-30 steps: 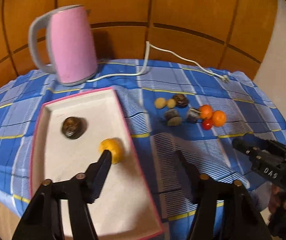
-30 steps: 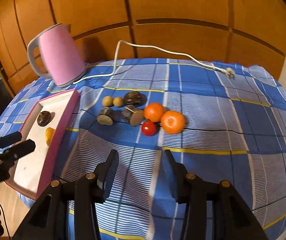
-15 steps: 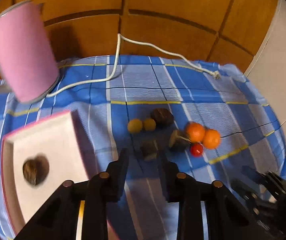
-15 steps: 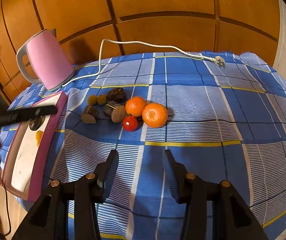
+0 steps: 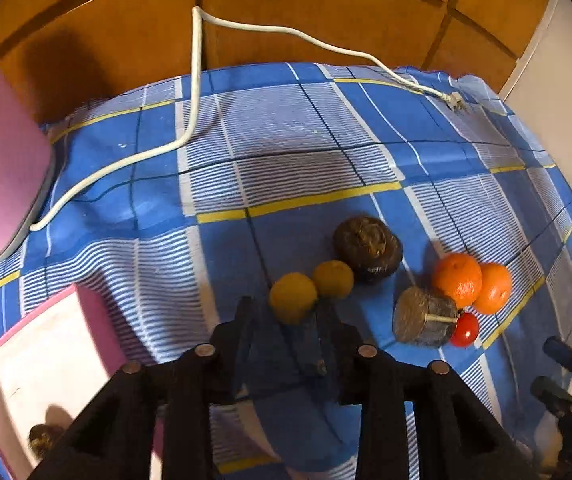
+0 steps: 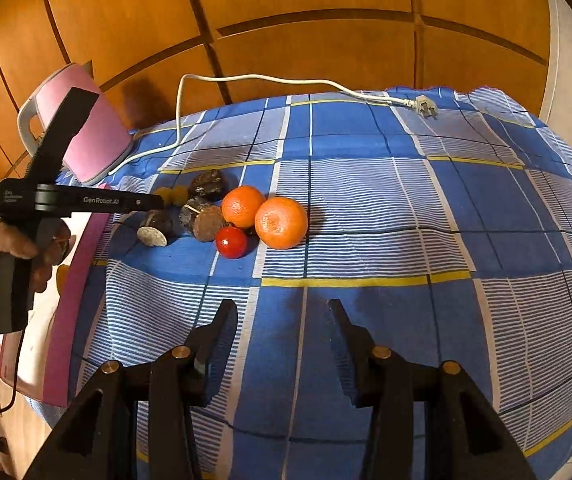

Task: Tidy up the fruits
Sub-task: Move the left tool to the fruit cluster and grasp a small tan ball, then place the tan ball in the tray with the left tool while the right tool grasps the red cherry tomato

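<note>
Left gripper (image 5: 286,312): fingers have just been opening slightly, sitting narrowly apart around the near yellow fruit (image 5: 292,297), no grip evident (contact unclear).
Right gripper (image 6: 281,312): fingers standing partly open, holding nothing, hovering over the checked cloth (image 6: 366,208).
Fruits: two oranges (image 6: 280,222) and a tomato (image 6: 231,242) lying mid-worktop.
Tray (image 5: 93,320): sitting left.

Orange-brown wood panelling (image 6: 318,20) with dark grooves behind desk. White wall (image 5: 562,92) at right. Desk under blue checked cloth (image 6: 406,208), white stripes, yellow lines, draped over far edge. Warm indoor light; soft shadows on cloth and panelling.
</note>
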`<state>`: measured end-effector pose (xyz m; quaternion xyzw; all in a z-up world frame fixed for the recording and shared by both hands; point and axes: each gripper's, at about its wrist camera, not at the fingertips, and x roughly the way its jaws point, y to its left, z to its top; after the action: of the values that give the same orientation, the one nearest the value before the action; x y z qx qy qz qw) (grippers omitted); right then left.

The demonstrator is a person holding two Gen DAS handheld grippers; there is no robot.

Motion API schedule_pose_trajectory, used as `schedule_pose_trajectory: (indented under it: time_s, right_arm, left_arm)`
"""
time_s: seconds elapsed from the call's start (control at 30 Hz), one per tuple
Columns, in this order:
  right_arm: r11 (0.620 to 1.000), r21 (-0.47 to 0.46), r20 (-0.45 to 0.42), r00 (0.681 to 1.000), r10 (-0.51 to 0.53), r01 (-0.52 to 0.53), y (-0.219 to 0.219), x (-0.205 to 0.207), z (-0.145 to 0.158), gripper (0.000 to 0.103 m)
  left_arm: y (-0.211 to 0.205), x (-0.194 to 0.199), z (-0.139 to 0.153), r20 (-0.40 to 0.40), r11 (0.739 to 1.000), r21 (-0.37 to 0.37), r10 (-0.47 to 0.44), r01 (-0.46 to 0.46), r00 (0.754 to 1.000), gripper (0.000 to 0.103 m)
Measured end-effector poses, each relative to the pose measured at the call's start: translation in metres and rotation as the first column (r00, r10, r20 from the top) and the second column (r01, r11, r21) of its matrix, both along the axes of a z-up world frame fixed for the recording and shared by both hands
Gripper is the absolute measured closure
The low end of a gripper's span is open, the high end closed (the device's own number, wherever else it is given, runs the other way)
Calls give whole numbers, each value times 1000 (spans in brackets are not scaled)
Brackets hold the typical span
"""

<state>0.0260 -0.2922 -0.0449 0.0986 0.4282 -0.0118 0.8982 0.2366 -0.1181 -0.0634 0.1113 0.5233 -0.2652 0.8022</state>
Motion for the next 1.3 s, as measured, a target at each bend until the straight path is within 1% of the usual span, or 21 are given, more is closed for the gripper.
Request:
schedule_pose_trajectory:
  time_s: [0.03, 0.07, 0.1, 0.17, 0.2, 0.23, 0.27, 0.3, 0.33, 0.43, 0.5, 0.6, 0.67, 0.77, 0.9, 0.97, 1.03, 1.2, 1.3]
  right_arm:
    - [1000, 1, -2, 1000, 0, 0, 0, 0, -1, 57]
    - [1000, 1, -5, 1000, -1, 1, -1, 2, -2, 57]
    - [1000, 2, -7, 1000, -1, 1, -2, 2, -2, 57]
    - [1000, 4, -9, 1000, -1, 1, -2, 4, -3, 57]
    - [1000, 2, -10, 1000, -2, 2, -2, 5, -3, 57]
    - [1000, 2, -11, 1000, -2, 2, -3, 5, -3, 57]
    - [1000, 3, -13, 1000, -2, 2, -3, 6, -4, 57]
    - [1000, 3, -14, 1000, -1, 1, -2, 6, -4, 57]
    - [1000, 3, -14, 1000, -2, 2, -3, 7, -5, 57]
    - [1000, 2, -18, 1000, -5, 6, -2, 8, -5, 57]
    - [1000, -6, -21, 1000, -6, 6, -3, 8, -5, 57]
    - [1000, -11, -20, 1000, -14, 14, -7, 8, -4, 57]
    - [1000, -14, -18, 1000, -14, 14, -9, 10, -2, 57]
    - [1000, -13, -8, 1000, 14, -14, -9, 12, 0, 57]
    - [998, 26, -6, 998, 63, -62, -4, 19, 1, 57]
    - [995, 28, 4, 995, 99, -100, 4, 22, 2, 57]
    - [989, 50, 0, 991, 137, -137, 12, 29, -1, 57]
    - [985, 61, -15, 987, 161, -160, 27, 52, -13, 57]
    - [984, 67, -42, 985, 167, -164, 31, 68, -22, 57]
  left_arm:
    - [-2, 1, -1, 8, 1000, 12, -13, 13, 1000, 62]
    - [-4, 2, -1, 24, 1000, 22, -16, 16, 1000, 54]
    - [-4, 3, -1, 39, 1000, 22, -15, 14, 999, 52]
    - [-5, 7, -2, 32, 1000, 10, -21, 20, 999, 51]
    - [-5, 8, -3, 21, 1000, 1, -20, 20, 1000, 52]
    - [-5, 10, -6, 0, 1000, -7, -24, 24, 1000, 56]
    - [-6, 9, -9, 2, 1000, -1, -27, 27, 1000, 61]
    - [-8, 6, -9, 28, 999, 6, -34, 34, 999, 66]
    - [-7, 5, -9, 27, 999, -4, -39, 39, 999, 78]
    - [-1, 3, -7, 24, 998, -55, -5, 6, 1000, 78]
    - [4, -1, -4, 39, 998, -67, 18, -16, 999, 78]
    - [14, -14, 8, 80, 995, -93, 52, -44, 995, 78]
    - [25, -26, 20, 98, 990, -126, 81, -69, 992, 78]
    - [37, -48, 35, 131, 983, -150, 123, -103, 984, 78]
    - [54, -86, 52, 163, 970, -205, 163, -128, 973, 78]
    - [61, -103, 56, 169, 963, -228, 184, -143, 968, 78]
    - [67, -119, 59, 181, 959, -239, 201, -155, 963, 78]
    - [92, -149, 65, 183, 940, -281, 250, -194, 951, 78]
    - [111, -162, 61, 178, 932, -270, 296, -243, 938, 78]
